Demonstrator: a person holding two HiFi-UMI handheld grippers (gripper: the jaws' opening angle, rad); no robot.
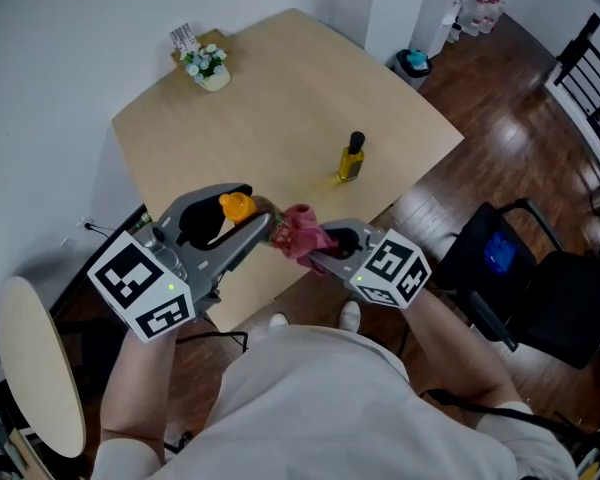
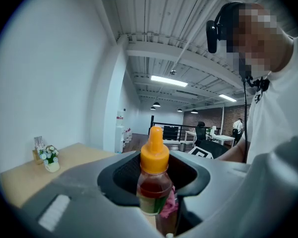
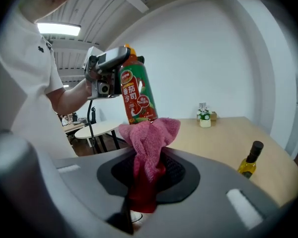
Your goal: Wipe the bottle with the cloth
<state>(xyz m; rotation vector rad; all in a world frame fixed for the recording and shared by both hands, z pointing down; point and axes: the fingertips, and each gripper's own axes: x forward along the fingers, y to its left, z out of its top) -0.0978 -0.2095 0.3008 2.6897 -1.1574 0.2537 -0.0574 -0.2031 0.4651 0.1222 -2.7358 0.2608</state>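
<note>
Currently: left tool point(image 1: 258, 209) clamps bottle point(image 2: 153, 177) (orange cap up) over near edge of table point(image 1: 280, 88); right tool point(image 1: 325, 248) pinches pink cloth point(image 1: 300, 228), bunched at bottle's lower end. Oil bottle point(image 1: 351, 157) stands apart on table.

Head view looks steeply down; all views share the orange-capped bottle point(image 1: 237, 206).

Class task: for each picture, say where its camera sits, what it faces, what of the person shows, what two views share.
Head view: on the person's head, steeply down at the wooden table; forearms, torso, left tool, right tool.
Left gripper view: on the left tool, facing its orange-capped red sauce bottle; white shirt.
Right gripper view: on the right tool, facing its pink terry cloth; forearm.
Shared by both gripper views: small flower pot.
</note>
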